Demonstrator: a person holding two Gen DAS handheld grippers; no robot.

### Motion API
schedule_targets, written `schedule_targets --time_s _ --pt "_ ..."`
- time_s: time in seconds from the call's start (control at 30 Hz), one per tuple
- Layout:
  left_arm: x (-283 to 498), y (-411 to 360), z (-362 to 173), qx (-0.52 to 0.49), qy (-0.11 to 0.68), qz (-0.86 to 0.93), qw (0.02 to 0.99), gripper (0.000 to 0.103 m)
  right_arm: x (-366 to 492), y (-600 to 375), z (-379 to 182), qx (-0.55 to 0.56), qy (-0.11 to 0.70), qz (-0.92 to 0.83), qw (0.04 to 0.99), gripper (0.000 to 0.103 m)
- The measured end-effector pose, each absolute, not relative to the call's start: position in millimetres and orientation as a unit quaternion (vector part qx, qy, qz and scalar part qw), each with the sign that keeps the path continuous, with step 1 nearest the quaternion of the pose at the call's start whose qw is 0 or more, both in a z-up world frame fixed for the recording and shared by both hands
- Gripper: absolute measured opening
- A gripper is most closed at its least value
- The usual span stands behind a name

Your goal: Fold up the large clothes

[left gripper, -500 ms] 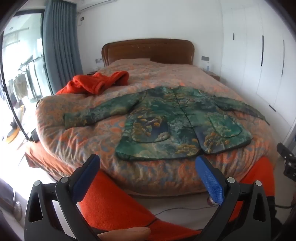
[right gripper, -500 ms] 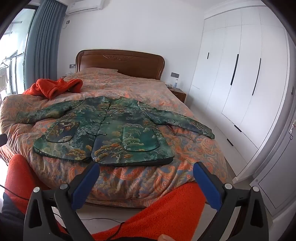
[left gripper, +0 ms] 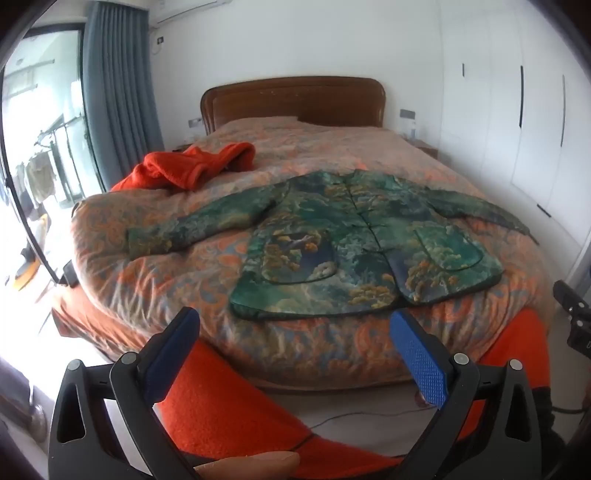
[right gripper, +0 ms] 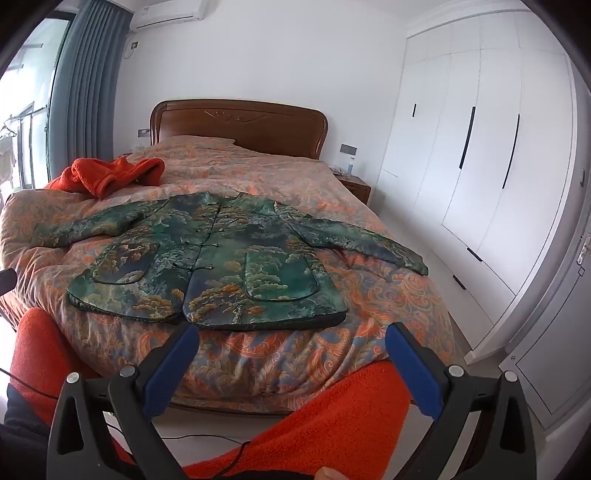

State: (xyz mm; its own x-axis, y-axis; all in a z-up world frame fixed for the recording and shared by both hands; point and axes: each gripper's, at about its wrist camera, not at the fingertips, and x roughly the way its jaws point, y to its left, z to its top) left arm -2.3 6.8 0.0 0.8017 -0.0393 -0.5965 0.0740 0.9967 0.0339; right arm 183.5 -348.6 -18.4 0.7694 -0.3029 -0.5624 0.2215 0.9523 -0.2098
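Green patterned jacket (right gripper: 207, 266) lies flat on the bed (right gripper: 332, 354), apparently buttoned; right gripper (right gripper: 291, 354) jaws spread wide.

This is a bedroom in a home. A large bed (right gripper: 295, 354) with a carved wooden headboard (right gripper: 240, 127) and a patterned orange quilt fills the middle of the frame. White built-in wardrobes (right gripper: 480, 155) line the right side, grey curtains (right gripper: 86, 85) hang at upper left beside an air conditioner (right gripper: 168, 13), and what seems a balcony with a drying rack (left gripper: 48, 155) shows at far left.
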Motion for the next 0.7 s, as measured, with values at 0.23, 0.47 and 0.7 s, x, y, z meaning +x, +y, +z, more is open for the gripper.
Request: schedule_targets --time_s 0.23,0.47,0.7 --pt "-2.0 5.4 1.3 0.029 0.313 -0.03 0.949 0.103 184.0 -349.9 -19.0 -0.064 0.308 -0.143 0.938 0.103" --pt "-2.2 5.7 4.3 0.029 0.31 -0.031 0.95 0.103 182.7 -350.4 -18.2 -0.062 0.305 -0.145 0.939 0.103" --pt "-4.8 -1.8 2.2 0.034 0.309 -0.034 0.95 0.103 182.9 -351.3 -18.4 -0.062 0.306 -0.145 0.939 0.103"
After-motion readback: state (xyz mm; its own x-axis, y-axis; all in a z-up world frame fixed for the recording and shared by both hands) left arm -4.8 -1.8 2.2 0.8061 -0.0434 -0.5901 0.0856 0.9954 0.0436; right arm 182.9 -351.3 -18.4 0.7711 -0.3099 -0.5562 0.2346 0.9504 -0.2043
